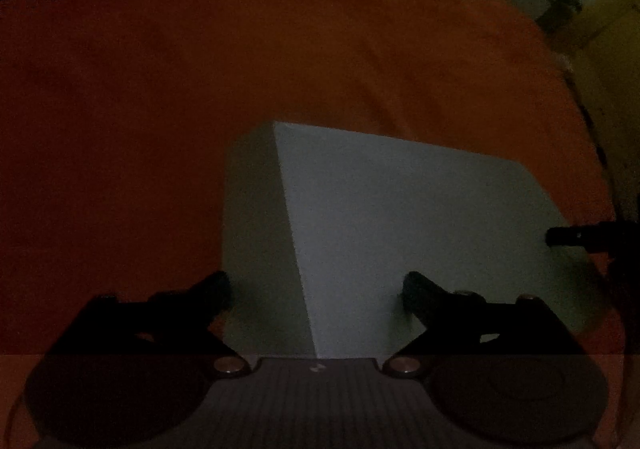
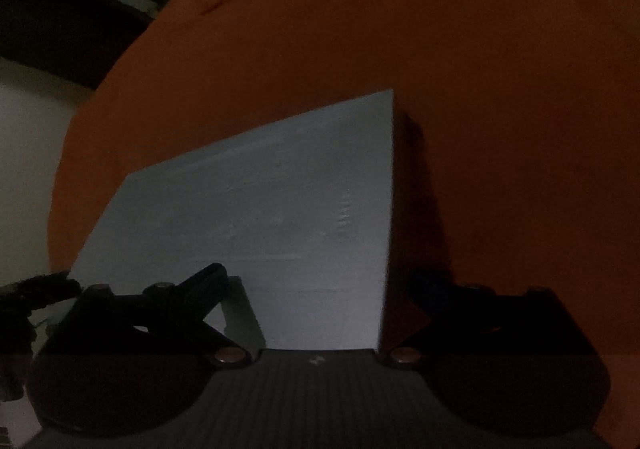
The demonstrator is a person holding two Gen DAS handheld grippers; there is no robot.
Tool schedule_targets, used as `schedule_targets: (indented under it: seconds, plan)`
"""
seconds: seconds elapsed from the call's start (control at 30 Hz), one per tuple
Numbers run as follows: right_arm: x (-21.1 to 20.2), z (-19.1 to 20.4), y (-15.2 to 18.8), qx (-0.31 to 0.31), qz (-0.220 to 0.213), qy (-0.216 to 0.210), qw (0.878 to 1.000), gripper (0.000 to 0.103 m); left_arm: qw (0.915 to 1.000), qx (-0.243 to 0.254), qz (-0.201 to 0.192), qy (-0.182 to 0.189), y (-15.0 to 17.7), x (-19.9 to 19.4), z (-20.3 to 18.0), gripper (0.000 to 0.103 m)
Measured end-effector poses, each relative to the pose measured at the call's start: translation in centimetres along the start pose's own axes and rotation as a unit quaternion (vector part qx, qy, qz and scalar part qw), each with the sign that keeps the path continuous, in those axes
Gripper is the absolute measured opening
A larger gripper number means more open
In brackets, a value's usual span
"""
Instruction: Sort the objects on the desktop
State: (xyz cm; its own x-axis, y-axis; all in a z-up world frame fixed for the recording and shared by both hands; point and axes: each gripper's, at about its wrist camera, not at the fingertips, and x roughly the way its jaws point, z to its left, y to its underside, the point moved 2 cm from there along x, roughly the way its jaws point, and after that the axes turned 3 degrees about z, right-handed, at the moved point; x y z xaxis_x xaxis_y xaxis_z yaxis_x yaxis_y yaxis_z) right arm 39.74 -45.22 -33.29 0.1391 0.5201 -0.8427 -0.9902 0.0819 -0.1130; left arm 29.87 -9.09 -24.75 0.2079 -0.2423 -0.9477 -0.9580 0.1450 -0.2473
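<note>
The room is dim, and everything is sitting on an orange cloth that is covering the desk. Starting on the left, the left gripper is hanging over the near left corner of a pale grey box, pointing steeply down, its jaws standing wide with the box's vertical edge between them and neither finger pressing on it. Over on the far right of that view, a dark fingertip is poking in beside the box's right end; it is probably the other tool. Moving right, the right gripper is straddling the box at its right corner, jaws likewise spread wide, one finger over the top face, the other down beside the shadowed side, nothing gripped. The box is lying flat on the cloth between the two tools. I am judging the sorting as barely begun: no bin or destination is showing, and a two-handed lift of the box looks like what remains.
</note>
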Motion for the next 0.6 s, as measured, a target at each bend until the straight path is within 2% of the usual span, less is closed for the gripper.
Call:
schedule_targets:
  seconds: [0.2, 0.3, 0.37, 0.43, 0.47, 0.53, 0.6]
  plan:
    - [-0.9, 1.6, 0.8, -0.044, -0.002, 0.006, 0.999, 0.102, 0.998, 0.053, -0.032, -0.012, 1.1, -1.4, -2.0, 0.098]
    - [-0.2, 1.9, 1.5, -0.078, -0.002, 0.017, 0.997, 0.101, 0.9973, 0.052, -0.039, -0.033, 1.3, -1.6, -0.8, 0.09]
    - [0.2, 1.6, 1.7, -0.082, -0.009, 0.011, 0.997, 0.101, 0.9954, 0.058, -0.05, -0.059, 0.7, -2.1, 0.2, 0.09]
    - [0.3, 1.2, 1.9, -0.063, -0.005, 0.001, 0.998, 0.1, 0.9943, 0.056, -0.051, -0.076, 0.3, -2.1, 2.0, 0.094]
    - [0.5, 1.2, 2.0, -0.058, -0.005, -0.003, 0.998, 0.101, 0.9955, 0.051, -0.038, -0.071, 0.2, -1.8, 2.8, 0.095]
    - [0.3, 1.8, 2.5, -0.06, -0.007, 0.001, 0.998, 0.101, 0.9988, 0.039, -0.007, -0.028, 0.0, -0.7, 3.8, 0.095]
    - [0.4, 2.0, 2.3, -0.064, -0.006, 0.006, 0.998, 0.101, 0.9993, 0.038, -0.001, -0.002, 0.3, 0.1, 4.2, 0.098]
